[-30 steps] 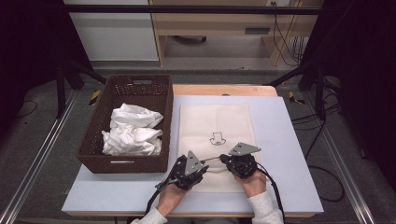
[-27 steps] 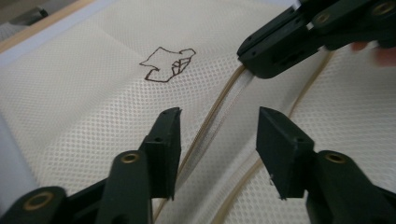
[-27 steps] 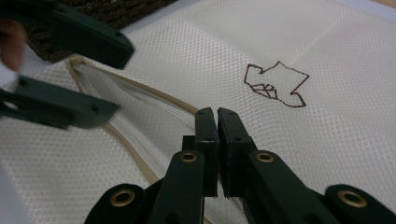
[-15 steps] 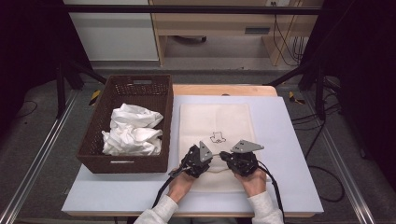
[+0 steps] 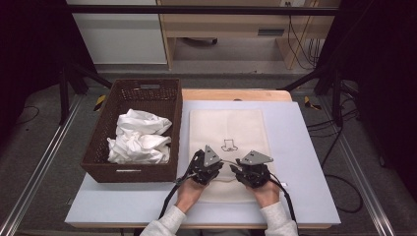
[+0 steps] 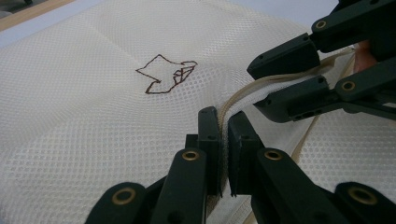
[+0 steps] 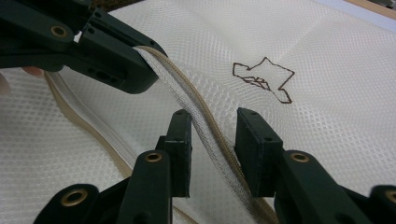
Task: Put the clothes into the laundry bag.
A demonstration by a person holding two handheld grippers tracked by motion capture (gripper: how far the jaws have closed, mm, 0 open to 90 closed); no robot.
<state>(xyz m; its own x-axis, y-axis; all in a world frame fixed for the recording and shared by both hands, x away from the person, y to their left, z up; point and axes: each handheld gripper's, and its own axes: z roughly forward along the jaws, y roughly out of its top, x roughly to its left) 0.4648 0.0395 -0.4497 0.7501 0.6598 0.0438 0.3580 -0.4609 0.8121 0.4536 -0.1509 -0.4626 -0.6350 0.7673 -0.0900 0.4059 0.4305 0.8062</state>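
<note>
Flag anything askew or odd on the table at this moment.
Nothing looks spilled or damaged. The mesh bag lies flat and square on the table; its zipper edge is lifted, pinched by the left gripper, with the right gripper open around it. The cloths in the basket are crumpled.

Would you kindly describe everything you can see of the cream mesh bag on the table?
The mesh bag is cream netting with a small brown line drawing, lying flat on the grey table beside the wicker basket. Its beige zipper edge is lifted: the left gripper pinches it, and the right gripper straddles it, open.
</note>
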